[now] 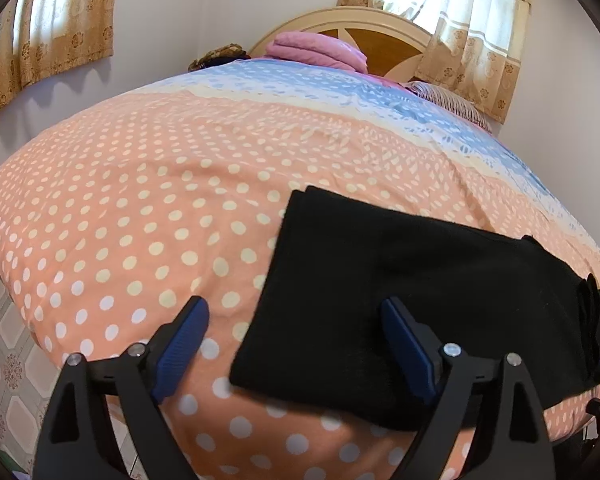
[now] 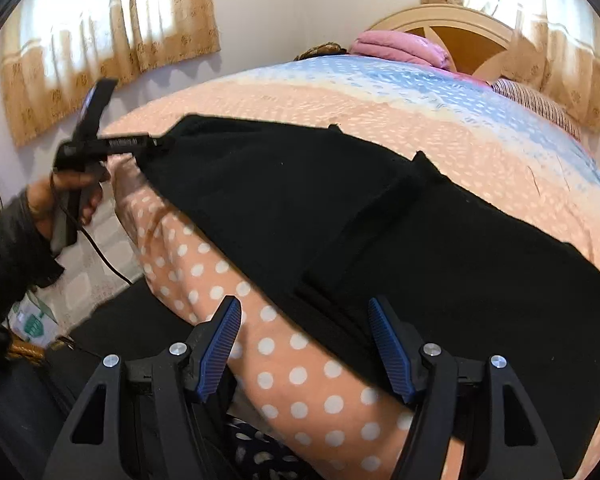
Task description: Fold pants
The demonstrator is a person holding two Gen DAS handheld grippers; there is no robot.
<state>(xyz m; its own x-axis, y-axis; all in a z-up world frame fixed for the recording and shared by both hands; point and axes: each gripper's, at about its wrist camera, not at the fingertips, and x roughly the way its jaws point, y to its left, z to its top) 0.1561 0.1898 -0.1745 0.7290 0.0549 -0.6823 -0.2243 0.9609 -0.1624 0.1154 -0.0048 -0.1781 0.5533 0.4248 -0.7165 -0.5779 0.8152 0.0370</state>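
The black pants [image 1: 380,292] lie folded flat on the polka-dot bedspread [image 1: 120,220], near the bed's near edge. The left gripper [image 1: 294,316] hangs over their left edge, jaws wide apart and gripping nothing. The right gripper [image 2: 304,320] sits at their near edge, jaws also apart and empty. A pink blanket [image 1: 316,50] rests far off by the headboard [image 1: 384,36].

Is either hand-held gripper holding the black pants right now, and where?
Neither. The left hand-held gripper and right hand-held gripper stand open over the pants.
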